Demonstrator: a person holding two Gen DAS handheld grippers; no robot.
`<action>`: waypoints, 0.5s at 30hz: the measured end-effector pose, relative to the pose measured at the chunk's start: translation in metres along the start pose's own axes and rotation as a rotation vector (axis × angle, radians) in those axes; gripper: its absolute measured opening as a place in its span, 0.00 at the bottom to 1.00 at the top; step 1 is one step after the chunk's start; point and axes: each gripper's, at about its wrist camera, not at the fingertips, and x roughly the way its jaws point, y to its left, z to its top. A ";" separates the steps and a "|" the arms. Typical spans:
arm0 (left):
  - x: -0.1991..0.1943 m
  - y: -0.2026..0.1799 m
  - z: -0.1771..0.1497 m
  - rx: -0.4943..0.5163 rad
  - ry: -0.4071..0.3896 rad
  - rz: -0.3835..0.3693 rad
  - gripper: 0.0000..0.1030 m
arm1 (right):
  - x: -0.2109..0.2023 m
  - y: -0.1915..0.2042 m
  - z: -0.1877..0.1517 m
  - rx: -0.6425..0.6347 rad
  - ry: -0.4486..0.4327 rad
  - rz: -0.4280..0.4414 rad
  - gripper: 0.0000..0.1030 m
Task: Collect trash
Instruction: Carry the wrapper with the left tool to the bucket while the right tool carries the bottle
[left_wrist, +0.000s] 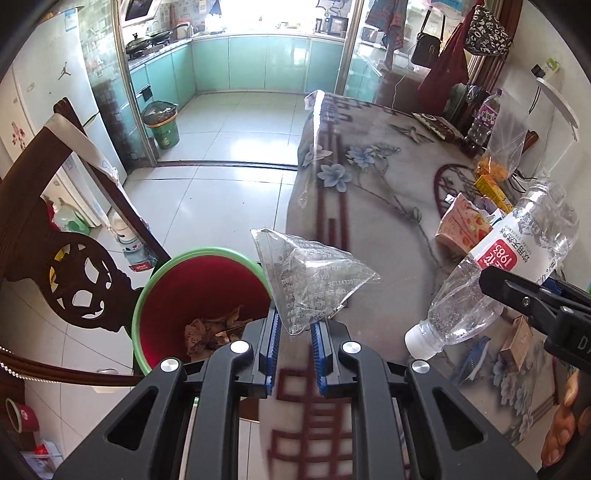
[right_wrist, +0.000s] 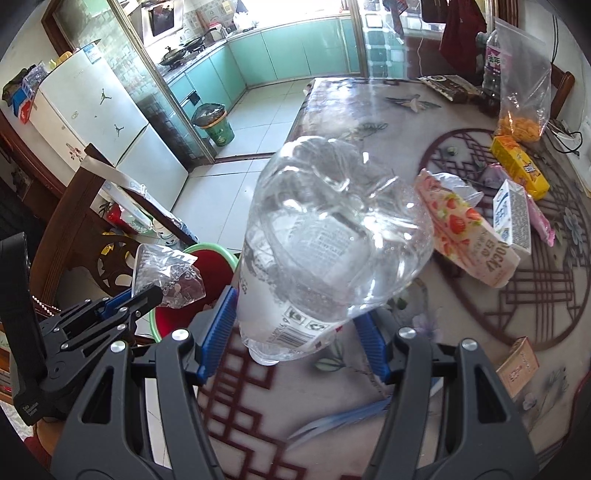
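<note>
Your left gripper (left_wrist: 293, 330) has its blue pads pinched on the lower corner of the clear plastic wrapper (left_wrist: 310, 280), which stands up crumpled at centre frame in the left wrist view, right beside the green rim of the red bin (left_wrist: 201, 291) at lower left. Your right gripper (right_wrist: 291, 332) is clamped across the empty water bottle (right_wrist: 328, 236), label in the pads, base bulging toward the lens and filling the middle of the right wrist view; in the left wrist view the same bottle hangs cap-down at the right edge, over the flowered tablecloth (left_wrist: 373, 177)

The wrapper looks closest to the drop, so I'd take it first: carry it left until the whole sheet sits over the red opening, not the rim, then part the pads. It is light film and may cling to a pad or drift, so go low inside the mouth. Dry leaves already lie at the bottom, there is room

The bottle follows. It is thin-walled and already crushed, so hold the squeeze steady and swing it across without clipping the left tool. Watch the carved wooden chair (left_wrist: 79, 280) close behind the bin

Still on the table at right: the strawberry carton (right_wrist: 465, 236), the yellow box (right_wrist: 519, 166) and the snack bag (right_wrist: 522, 92)
</note>
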 end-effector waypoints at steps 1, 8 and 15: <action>0.001 0.005 0.000 -0.004 0.002 0.001 0.13 | 0.002 0.005 0.001 -0.004 0.001 0.002 0.59; 0.009 0.040 0.000 -0.038 0.021 0.018 0.13 | 0.010 0.032 0.004 -0.024 0.002 -0.004 0.59; 0.016 0.069 0.000 -0.062 0.037 0.041 0.13 | 0.017 0.042 0.011 -0.019 0.001 -0.013 0.59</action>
